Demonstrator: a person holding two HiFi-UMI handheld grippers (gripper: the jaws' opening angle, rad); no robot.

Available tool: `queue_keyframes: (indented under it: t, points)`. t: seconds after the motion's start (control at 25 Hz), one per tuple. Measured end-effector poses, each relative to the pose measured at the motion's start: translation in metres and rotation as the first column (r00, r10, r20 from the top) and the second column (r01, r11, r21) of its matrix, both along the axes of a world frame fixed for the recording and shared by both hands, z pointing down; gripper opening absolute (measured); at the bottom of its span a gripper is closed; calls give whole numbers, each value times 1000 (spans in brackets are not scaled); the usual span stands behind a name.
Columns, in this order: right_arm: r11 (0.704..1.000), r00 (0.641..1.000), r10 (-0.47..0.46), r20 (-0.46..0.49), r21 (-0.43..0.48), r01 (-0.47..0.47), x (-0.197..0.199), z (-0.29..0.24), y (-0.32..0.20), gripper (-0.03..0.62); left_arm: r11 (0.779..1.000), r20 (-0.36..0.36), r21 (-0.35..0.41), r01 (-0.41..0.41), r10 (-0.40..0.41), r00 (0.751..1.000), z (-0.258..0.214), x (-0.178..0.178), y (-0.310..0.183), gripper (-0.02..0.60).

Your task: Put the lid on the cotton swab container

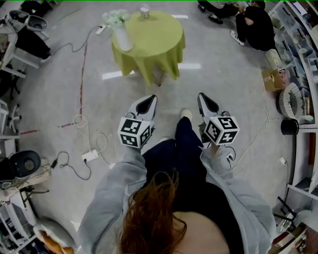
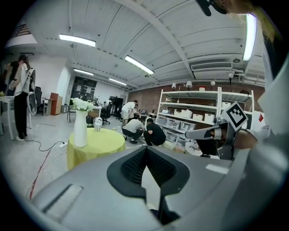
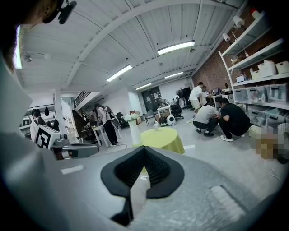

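Holds the left gripper (image 1: 148,102) out in front of the body, pointing forward, with jaws pressed together at the tips and nothing pinched between them. Holds the right gripper (image 1: 206,101) near it in the same way, likewise closed tip to tip on nothing. Shows the same along each tool's own view: dark pads (image 2: 131,167) meeting at the front of the left gripper (image 2: 146,150), and only a pale wedge of floor behind the closed front of the right gripper (image 3: 144,149). Carries a marker cube (image 1: 134,133) at the rear of each tool, just ahead of the grey sleeves (image 1: 117,183).

Stands on a grey floor (image 1: 59,99), well apart from a round table (image 1: 159,44) draped in yellow-green cloth, straight ahead of both tools. Places the cotton swab container (image 1: 144,11) at the far edge of that table, small and pale, touched by neither tool. Cannot be told at this size whether capped or open. From the left gripper view, sets the same container (image 2: 98,123) just right of a white vase (image 2: 80,128) and further back.

Keeps the vase (image 1: 122,37), upright and holding white flowers (image 1: 115,17), at the table's left edge, apart from the container.

Further out, at the upper right: crouching people (image 1: 253,27) beside white shelves (image 1: 303,59). On the floor to the left: a white power strip (image 1: 90,156) among loose cables.
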State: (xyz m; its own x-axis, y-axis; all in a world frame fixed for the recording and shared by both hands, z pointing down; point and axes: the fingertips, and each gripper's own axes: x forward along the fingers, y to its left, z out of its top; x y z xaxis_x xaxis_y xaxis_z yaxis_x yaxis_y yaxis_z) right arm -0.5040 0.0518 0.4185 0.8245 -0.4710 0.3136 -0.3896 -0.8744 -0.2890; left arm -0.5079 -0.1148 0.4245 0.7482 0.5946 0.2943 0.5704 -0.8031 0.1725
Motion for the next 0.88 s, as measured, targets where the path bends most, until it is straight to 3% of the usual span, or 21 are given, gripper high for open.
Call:
queue_keyframes:
  t: [0.2,0.32,0.88]
  points:
    - [1000,1000,-13,1,0,13,24,2,9,2,1000,6,-22,22,-22,1000,1,26,7,17]
    - [1000,1000,-15,13,8,15,48,8,19,2,1000,-4,3,19,-19,1000,3,47,17,17]
    - [997,997,-72,3,-1,72,197,2,70,2,999,-21,11,50,-50,999,-7,193,73,17]
